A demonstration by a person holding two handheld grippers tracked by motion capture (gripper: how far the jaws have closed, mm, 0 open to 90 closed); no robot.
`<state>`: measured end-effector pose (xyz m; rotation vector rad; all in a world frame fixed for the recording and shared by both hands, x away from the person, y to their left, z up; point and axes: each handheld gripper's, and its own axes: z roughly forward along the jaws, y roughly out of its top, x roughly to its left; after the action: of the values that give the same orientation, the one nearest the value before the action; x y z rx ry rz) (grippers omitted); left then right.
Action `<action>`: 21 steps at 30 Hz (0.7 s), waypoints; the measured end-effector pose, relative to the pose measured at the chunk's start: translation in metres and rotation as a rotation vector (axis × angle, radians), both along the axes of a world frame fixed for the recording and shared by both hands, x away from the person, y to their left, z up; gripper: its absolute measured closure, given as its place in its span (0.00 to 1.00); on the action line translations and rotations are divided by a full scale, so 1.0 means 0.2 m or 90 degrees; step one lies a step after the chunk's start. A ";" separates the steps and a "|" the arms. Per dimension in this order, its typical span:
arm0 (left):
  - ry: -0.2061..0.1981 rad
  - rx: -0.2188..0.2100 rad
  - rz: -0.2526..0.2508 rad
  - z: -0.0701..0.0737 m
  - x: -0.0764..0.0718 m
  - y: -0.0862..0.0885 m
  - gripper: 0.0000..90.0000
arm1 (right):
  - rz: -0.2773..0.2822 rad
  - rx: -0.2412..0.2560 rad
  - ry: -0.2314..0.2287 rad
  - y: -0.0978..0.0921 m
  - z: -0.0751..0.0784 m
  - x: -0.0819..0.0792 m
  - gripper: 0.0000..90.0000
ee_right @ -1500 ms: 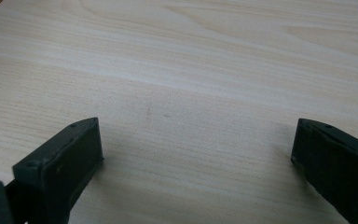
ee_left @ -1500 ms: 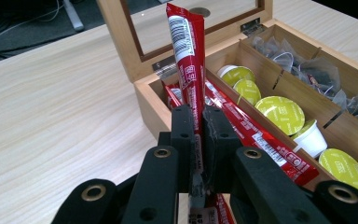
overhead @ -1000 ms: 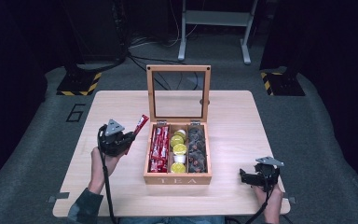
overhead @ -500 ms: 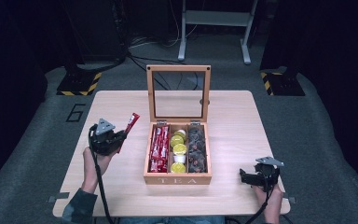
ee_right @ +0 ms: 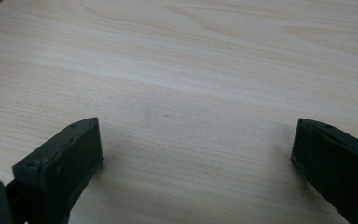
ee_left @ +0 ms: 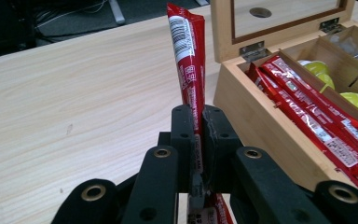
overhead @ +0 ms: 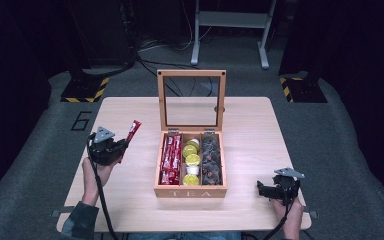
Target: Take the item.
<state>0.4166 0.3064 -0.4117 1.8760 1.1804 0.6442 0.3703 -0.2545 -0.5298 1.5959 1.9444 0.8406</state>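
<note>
A wooden tea box [overhead: 190, 191] stands mid-table with its glass lid [overhead: 191, 99] upright. Its left compartment holds red stick packets [overhead: 169, 157], the middle one yellow-green capsules [overhead: 192, 160], the right one dark packets [overhead: 211, 159]. My left gripper [overhead: 122, 145] is left of the box, above the table, shut on a red stick packet [overhead: 132, 131] that points up and away. In the left gripper view the packet [ee_left: 189, 70] rises from between the closed jaws, the box [ee_left: 261, 116] to the right. My right gripper [overhead: 260, 190] rests open near the front right edge, over bare wood [ee_right: 186, 93].
The light wooden table [overhead: 265, 130] has free room on both sides of the box. Grey carpet, black-and-yellow striped bases [overhead: 85, 90] and a metal stand [overhead: 230, 20] lie beyond the far edge.
My left gripper has carried the red stick packet leftward, away from the box. The right gripper has stayed still.
</note>
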 end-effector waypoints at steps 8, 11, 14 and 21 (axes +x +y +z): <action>0.008 -0.004 0.016 -0.01 0.02 0.06 0.92 | 0.000 0.000 0.000 0.00 0.00 0.00 0.01; 0.015 -0.005 0.018 -0.02 0.03 0.08 0.92 | 0.000 0.000 0.000 0.00 0.00 0.00 0.01; 0.016 -0.003 0.024 -0.03 0.04 0.09 0.92 | 0.000 0.000 0.000 0.00 0.00 0.00 0.01; 0.021 -0.003 0.035 -0.03 0.06 0.14 0.92 | 0.000 0.000 0.000 0.00 0.00 0.00 0.01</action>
<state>0.4280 0.3344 -0.4173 1.8622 1.2572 0.6426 0.3703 -0.2546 -0.5299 1.5951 1.9451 0.8405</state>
